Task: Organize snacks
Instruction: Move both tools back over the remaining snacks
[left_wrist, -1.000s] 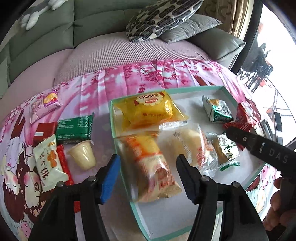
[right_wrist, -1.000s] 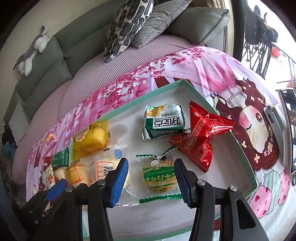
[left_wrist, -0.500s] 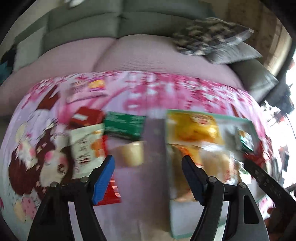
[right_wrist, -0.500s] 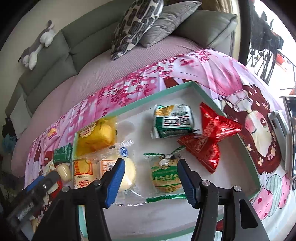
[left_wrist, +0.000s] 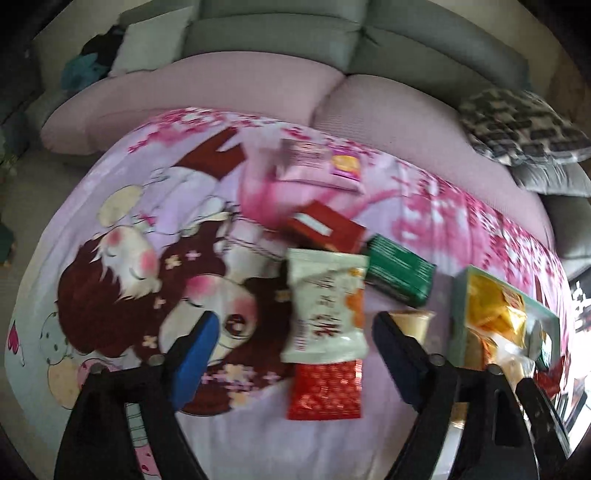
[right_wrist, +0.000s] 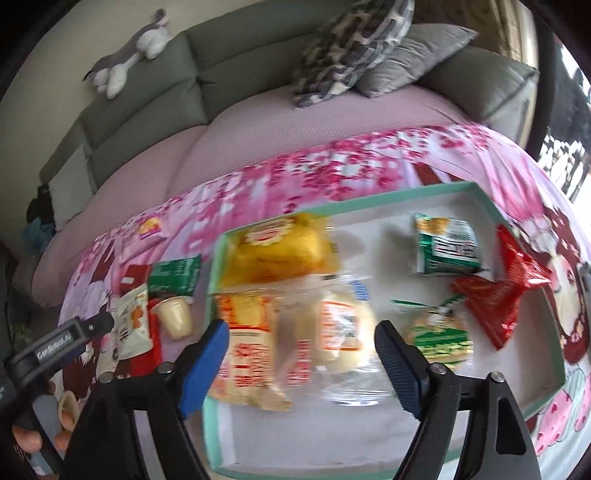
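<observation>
Now the left gripper (left_wrist: 291, 339) hangs over the loose snacks on the pink cloth (left_wrist: 155, 206), with its jaws spread wide and nothing between them. Just ahead of it lies a white packet (left_wrist: 325, 299) with an orange print; its long axis runs away from the camera, almost in line with the fingers. A red packet (left_wrist: 325, 391) lies under its near end and points the same way. Beyond the white packet sits a red box (left_wrist: 325, 227), and to the right of it a green box (left_wrist: 400, 271) lies slanted, its long side going down toward the right. A small pudding cup (left_wrist: 412, 323) stands close to the right finger, and a pink packet (left_wrist: 321, 166) rests further back. The right gripper (right_wrist: 301, 350) is also wide apart and holds nothing; it hovers over the left part of the tray (right_wrist: 402, 192). Inside the tray a yellow bag (right_wrist: 280, 251) lies crosswise at the back, two clear bread bags (right_wrist: 291, 343) lie lengthwise toward the camera, and a green-white packet (right_wrist: 448, 249), a small green packet (right_wrist: 437, 332) and a red wrapper (right_wrist: 502, 291) lie on the right side.
</observation>
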